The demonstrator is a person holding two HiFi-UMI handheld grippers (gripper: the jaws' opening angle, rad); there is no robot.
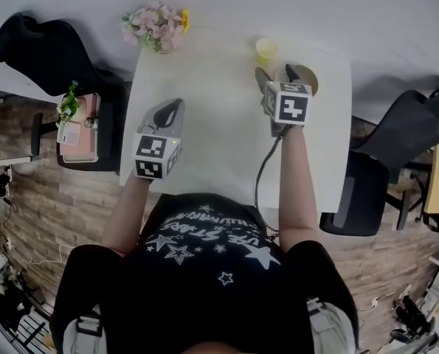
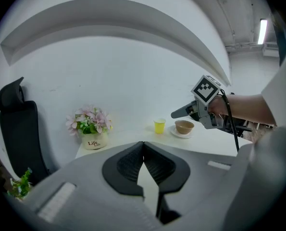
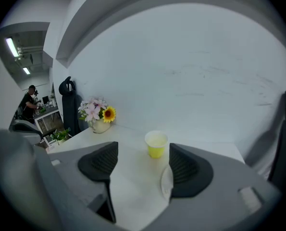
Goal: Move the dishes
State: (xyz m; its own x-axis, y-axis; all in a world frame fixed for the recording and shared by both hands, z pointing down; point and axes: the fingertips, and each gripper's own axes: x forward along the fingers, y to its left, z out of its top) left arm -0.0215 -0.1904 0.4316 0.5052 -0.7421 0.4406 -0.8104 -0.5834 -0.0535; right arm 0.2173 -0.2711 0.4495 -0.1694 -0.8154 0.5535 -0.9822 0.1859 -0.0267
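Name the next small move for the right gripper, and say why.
Probably ease the right gripper a little to its right and down, until the rim of the saucer lies between the jaws. They stand apart with nothing held. The saucer, which carries the brown bowl, shows only at the right jaw's edge, and the yellow cup stands further ahead.
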